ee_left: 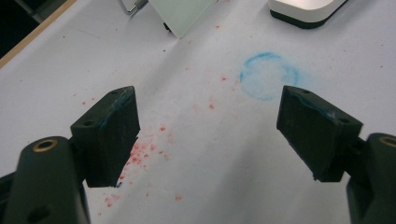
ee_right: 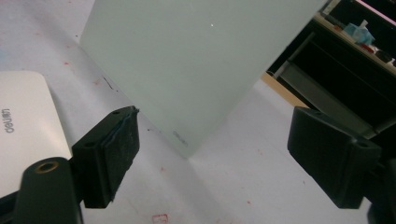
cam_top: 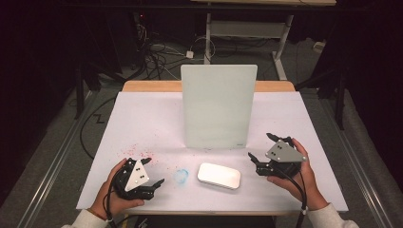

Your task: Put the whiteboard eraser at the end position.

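White eraser [cam_top: 219,175] betw. 2 grippers, whiteboard [cam_top: 218,107] behind.

The table [cam_top: 142,118] has a white top, with a strip of bare wood along its far edge at 12 o'clock. A pale board [cam_top: 218,107] stands upright on it just past centre, and a white eraser [cam_top: 219,175] lies flat toward 6 o'clock, near the board's foot. A blue ring smudge [cam_top: 181,176] sits just beside the eraser at its 9 o'clock, and red specks [cam_top: 135,152] are scattered toward 8 o'clock on the top.
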Demonstrator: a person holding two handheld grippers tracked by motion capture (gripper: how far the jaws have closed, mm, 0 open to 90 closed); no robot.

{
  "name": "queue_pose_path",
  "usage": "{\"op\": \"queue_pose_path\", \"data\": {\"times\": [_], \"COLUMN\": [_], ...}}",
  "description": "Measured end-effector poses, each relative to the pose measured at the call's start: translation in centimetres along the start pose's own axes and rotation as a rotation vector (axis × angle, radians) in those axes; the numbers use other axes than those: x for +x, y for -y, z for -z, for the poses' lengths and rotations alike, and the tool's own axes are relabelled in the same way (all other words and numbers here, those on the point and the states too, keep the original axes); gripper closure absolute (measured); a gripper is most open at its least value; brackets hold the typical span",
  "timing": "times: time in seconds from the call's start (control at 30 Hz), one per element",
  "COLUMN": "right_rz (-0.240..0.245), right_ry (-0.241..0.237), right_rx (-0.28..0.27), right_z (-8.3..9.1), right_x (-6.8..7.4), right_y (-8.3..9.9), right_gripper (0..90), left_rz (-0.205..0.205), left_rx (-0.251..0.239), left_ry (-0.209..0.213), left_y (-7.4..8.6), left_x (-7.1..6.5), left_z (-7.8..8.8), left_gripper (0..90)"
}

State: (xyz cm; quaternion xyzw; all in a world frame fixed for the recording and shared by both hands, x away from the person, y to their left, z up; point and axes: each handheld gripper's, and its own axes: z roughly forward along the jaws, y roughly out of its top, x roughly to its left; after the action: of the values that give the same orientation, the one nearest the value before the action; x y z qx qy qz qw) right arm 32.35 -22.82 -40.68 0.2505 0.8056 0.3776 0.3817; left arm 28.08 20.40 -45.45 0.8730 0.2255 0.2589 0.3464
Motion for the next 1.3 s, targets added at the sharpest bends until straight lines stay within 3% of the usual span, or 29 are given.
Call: {"op": "queue_pose_path", "data": {"times": [0.1,0.53,0.87,0.93,1.07,1.3], "right_rz": [-0.012,-0.058,-0.131,-0.139,-0.111,-0.121], "right_ry": [0.037,0.062,0.069,0.065,0.045,0.053], "right_rx": [-0.005,-0.007,0.006,0.011,0.028,0.007], "right_z": [0.3,1.0,2.0,2.1,1.9,2.2], "right_x": [-0.1,-0.3,-0.2,-0.2,0.2,0.2], "right_y": [0.7,4.5,7.9,8.3,8.6,8.0], "right_gripper": [16.4,16.4,16.4,16.3,16.4,16.4], "left_rz": [0.001,0.016,0.027,0.027,0.023,0.018], "left_rx": [0.0,-0.007,-0.003,-0.004,-0.004,-0.009], "left_ry": [-0.002,-0.037,-0.072,-0.073,-0.076,-0.08], "left_y": [0.0,-0.1,-0.1,-0.1,-0.2,-0.1], "left_x": [0.0,0.4,0.4,0.4,0.3,0.1], "left_z": [0.0,-0.1,-0.1,-0.1,-0.1,0.1], "left_gripper": [20.4,19.1,19.0,19.0,19.0,18.9]}}
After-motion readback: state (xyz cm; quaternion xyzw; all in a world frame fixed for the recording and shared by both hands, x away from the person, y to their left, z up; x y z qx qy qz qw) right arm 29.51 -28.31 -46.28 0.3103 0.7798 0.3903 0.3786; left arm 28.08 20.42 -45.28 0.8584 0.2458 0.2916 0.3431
